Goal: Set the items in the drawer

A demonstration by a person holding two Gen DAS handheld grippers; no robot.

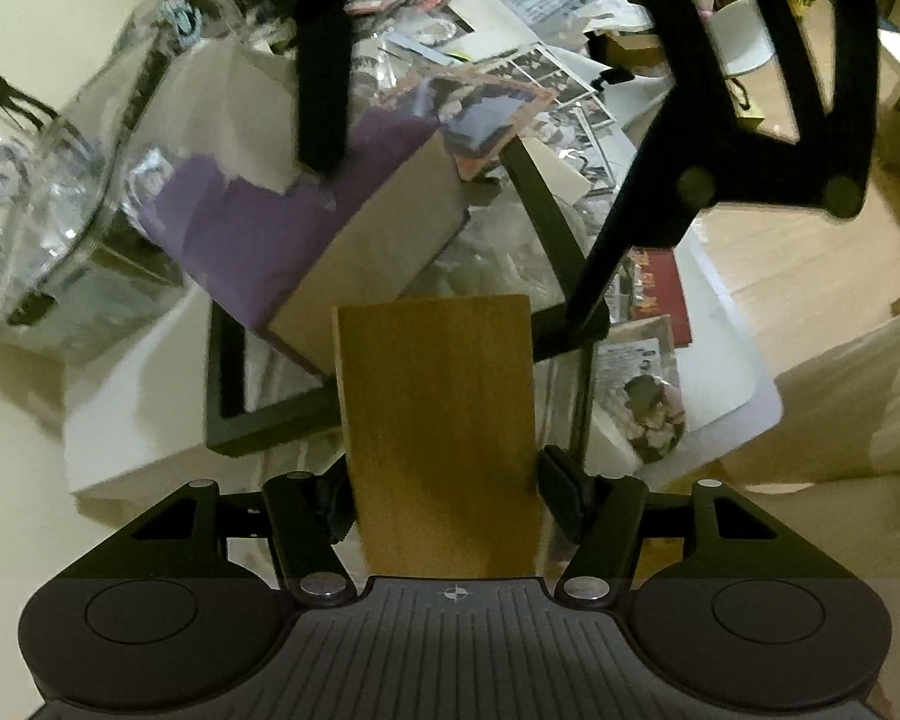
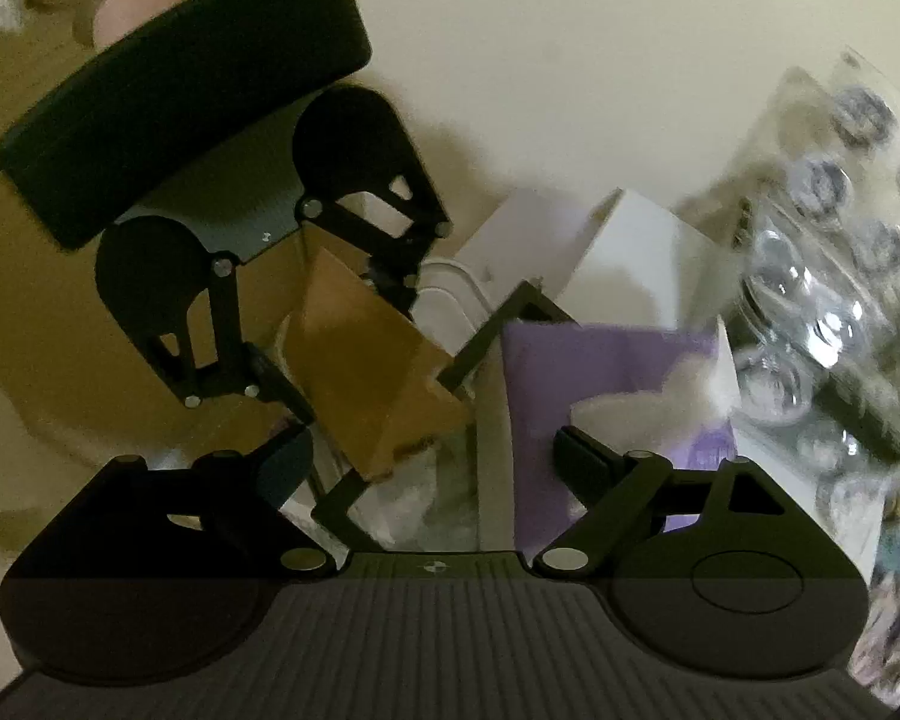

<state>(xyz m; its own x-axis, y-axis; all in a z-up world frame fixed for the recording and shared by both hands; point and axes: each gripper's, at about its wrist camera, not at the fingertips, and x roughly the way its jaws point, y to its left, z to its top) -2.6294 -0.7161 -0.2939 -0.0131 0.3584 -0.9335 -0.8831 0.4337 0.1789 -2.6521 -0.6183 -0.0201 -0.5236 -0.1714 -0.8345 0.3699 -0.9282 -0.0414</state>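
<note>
A dim room with a wood floor (image 1: 768,252) and a cream wall (image 2: 540,60) surrounds a white drawer (image 1: 744,354) crammed with photo cards, plastic bags and a black frame (image 1: 222,384). The left gripper (image 1: 444,492) has its jaws closed on a brown cardboard box (image 1: 438,432), held over the drawer's near edge. The right gripper (image 2: 438,456) holds a purple-and-white box (image 1: 258,234) tilted above the drawer's left side, jaws clamped across it. A clear bag of round badges (image 2: 822,300) hangs beside it.
</note>
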